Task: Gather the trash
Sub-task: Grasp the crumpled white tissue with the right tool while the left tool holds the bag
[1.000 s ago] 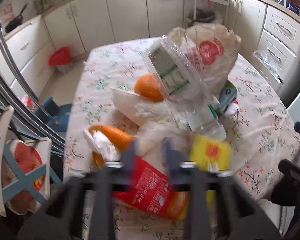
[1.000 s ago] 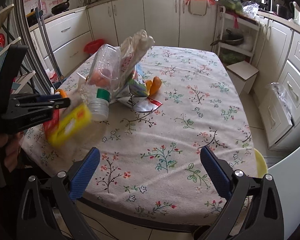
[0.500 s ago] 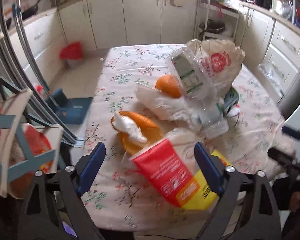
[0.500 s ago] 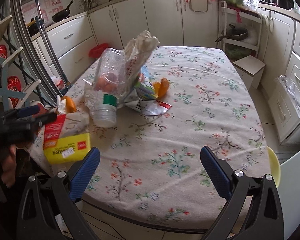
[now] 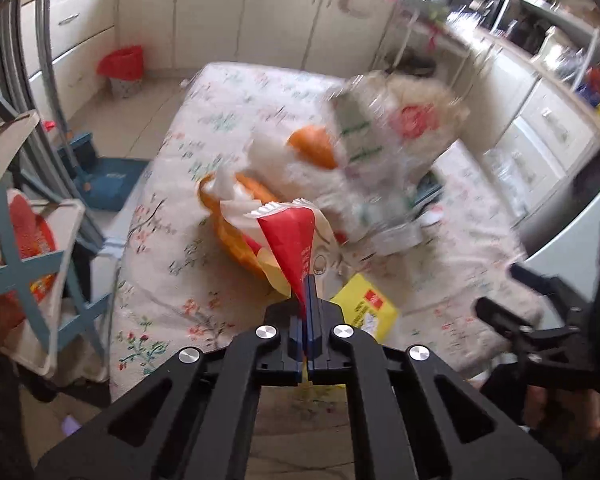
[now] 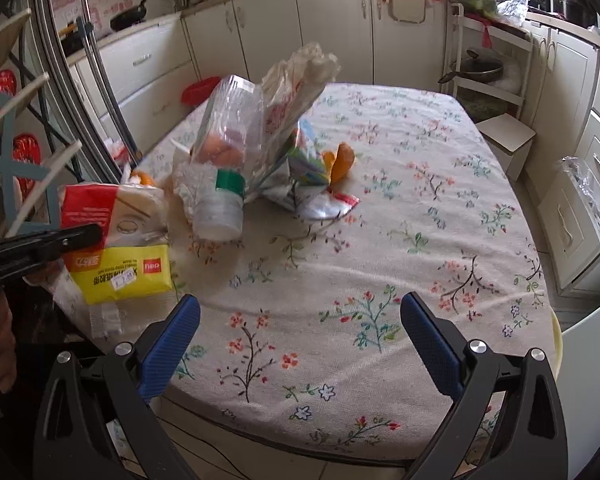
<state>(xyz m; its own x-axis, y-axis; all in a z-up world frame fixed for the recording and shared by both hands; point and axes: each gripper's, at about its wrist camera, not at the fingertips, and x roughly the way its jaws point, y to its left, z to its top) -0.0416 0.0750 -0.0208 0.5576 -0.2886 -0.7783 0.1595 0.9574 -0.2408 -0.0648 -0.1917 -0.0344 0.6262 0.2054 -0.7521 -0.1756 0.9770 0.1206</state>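
Note:
My left gripper (image 5: 306,286) is shut on the edge of a red and white wrapper (image 5: 294,240), held at the table's near left corner; the wrapper also shows in the right wrist view (image 6: 100,208), with the left gripper (image 6: 88,236) beside it. A yellow packet (image 5: 364,308) lies beneath it, also seen in the right wrist view (image 6: 120,274). Behind lies a trash pile: clear plastic bottle (image 6: 228,152), white plastic bag (image 6: 296,80), orange peel (image 6: 340,160), tissue in an orange peel (image 5: 228,188). My right gripper (image 6: 300,340) is open and empty over the front of the table.
The floral tablecloth (image 6: 420,220) covers the table. A red-lined bin (image 5: 122,68) stands on the floor by the cabinets. A blue folding chair (image 5: 20,220) stands left of the table. A cardboard box (image 6: 504,136) and a metal rack (image 6: 484,64) stand at the far right.
My left gripper was open around the red wrapper half a second ago and has now shut on its edge, lifting it. The right gripper has barely moved.

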